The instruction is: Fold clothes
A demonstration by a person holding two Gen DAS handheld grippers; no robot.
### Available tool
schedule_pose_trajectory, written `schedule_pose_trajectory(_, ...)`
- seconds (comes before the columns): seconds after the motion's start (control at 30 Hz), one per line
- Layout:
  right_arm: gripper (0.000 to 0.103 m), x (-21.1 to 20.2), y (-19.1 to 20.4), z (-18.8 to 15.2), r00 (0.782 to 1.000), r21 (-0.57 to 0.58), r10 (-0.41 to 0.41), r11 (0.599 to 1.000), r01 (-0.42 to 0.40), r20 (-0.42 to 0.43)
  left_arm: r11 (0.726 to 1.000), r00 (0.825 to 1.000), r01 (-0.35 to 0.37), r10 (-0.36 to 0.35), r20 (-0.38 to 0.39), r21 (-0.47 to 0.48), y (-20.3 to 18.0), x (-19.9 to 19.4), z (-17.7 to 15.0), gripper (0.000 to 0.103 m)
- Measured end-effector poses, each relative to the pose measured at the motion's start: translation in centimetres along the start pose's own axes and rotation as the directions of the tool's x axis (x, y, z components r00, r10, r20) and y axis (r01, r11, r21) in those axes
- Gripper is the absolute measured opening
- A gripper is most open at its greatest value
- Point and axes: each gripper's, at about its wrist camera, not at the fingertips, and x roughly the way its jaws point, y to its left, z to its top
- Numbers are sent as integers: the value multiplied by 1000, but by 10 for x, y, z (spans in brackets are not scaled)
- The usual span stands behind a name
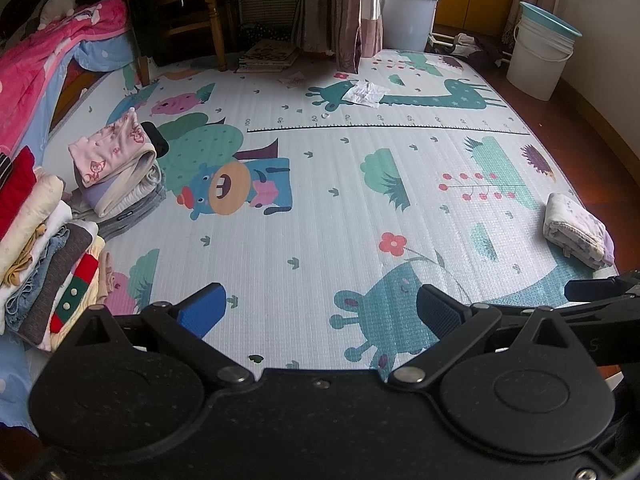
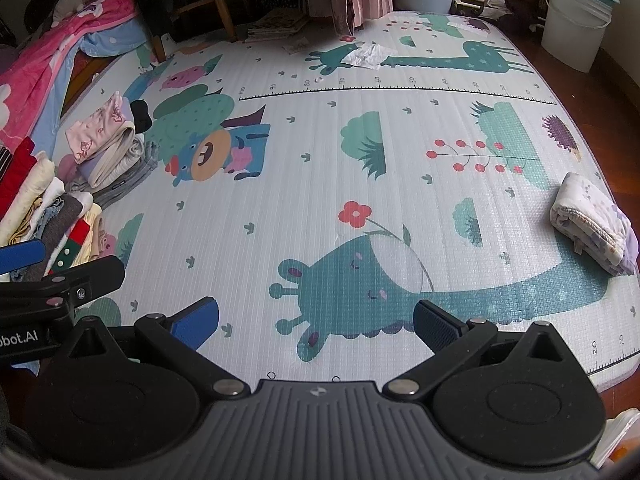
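Two grippers: I hold both low over the play mat (image 1: 320,208), side by side, both aimed forward across it.
Left gripper (image 1: 320,312): fingers spread wide, nothing between them; blue pad on its left finger (image 1: 202,314), dark pad on its right. It hovers above the teal cartoon animal printed on the mat.
Right gripper (image 2: 316,322): likewise released, fingers wide apart and empty, over the same teal animal.
Mutual position: I see the left gripper's finger tips at the left edge of the right wrist view, and the right gripper's black arm at the right edge of the left wrist view; the two are near each other, not touching.
Unfolded clothes pile (image 1: 44,256): nearest me at far left of the mat; red, cream, grey and denim pieces heaped loosely.
Folded stack (image 1: 116,176): further along the left side; pink patterned garment on top, white and grey layers beneath.
Folded pale garment (image 2: 592,224): alone near the right edge of the mat, well apart from both grippers.
Crumpled white paper (image 1: 366,94): far end of the mat, on the printed giraffe.
White bucket (image 1: 540,56): off the mat, far right corner, teal rim.
Wooden chair (image 1: 200,12): beyond the far left corner.
Pink blanket (image 1: 44,60): draped at far left.
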Motion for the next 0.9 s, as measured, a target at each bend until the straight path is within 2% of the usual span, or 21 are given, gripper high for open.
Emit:
schedule_pose_trajectory(0.53, 103, 2, 7, 5, 1000, -14, 21, 1000, -21, 8, 1000, 1000, -4, 4, -17, -22, 4, 5, 0, 103)
schedule_pose_trajectory(0.7, 103, 2, 18, 13, 998, -34, 55, 998, -55, 20, 996, 999, -13, 10, -33, -85, 17, 7, 4, 103)
schedule_pose_trajectory(0.9, 103, 2, 31, 24, 995, -58, 96, 994, -94, 33, 975, 999, -32, 33, 4, -221, 52, -3, 13, 103)
